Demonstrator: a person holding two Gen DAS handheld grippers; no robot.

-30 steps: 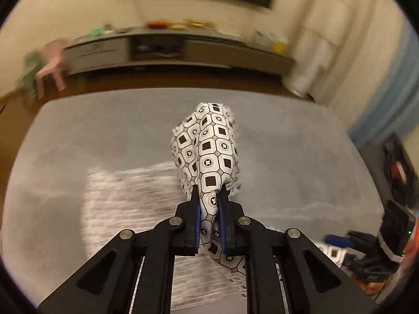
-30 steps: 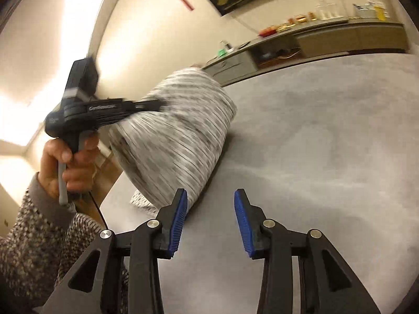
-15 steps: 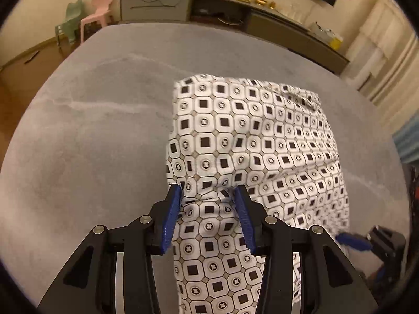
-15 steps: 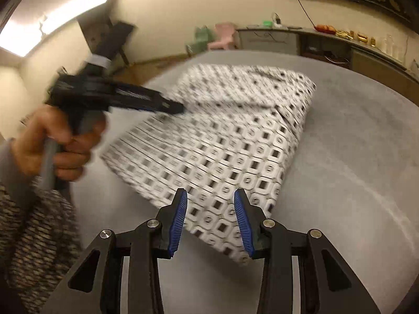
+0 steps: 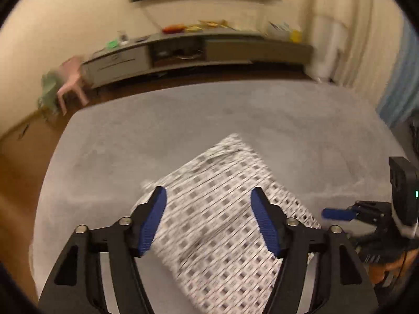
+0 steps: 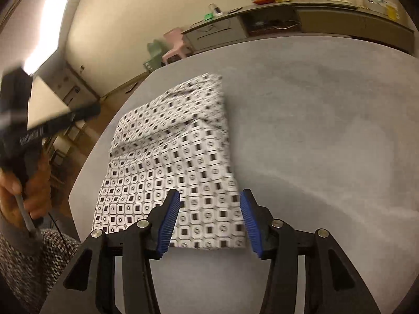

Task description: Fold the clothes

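- Both tongs stand with their blue pads spread wide and nothing between them: the left tongs [image 5: 207,222] hang over the near part of the patterned garment [image 6: 172,162], and the right tongs [image 6: 210,219] hang over its near right corner.
- That garment, white with small dark squares, lies on the grey table [image 6: 327,130] as a compact, roughly rectangular packet, on the left half of the surface as the right wrist view shows it.
- Its right edge looks thick and rounded, as layered cloth does; a diagonal crease and a raised ridge cross the top layer, so the packet is not quite flat.
- The left wrist view is blurred, and the cloth shows there only as a smeared check.
- A hand [image 6: 15,188] grips the handle of the left tongs at the left edge of the right wrist view, with a knitted sleeve [image 6: 28,261] below it.
- My reading: one fold at least is in place and neither tongs holds cloth, which fits a pause between folds as well as a finished packet.
- If another fold is wanted, it calls for pinching two corners of one edge together and carrying them evenly across; if not, only pressing the ridge flat.
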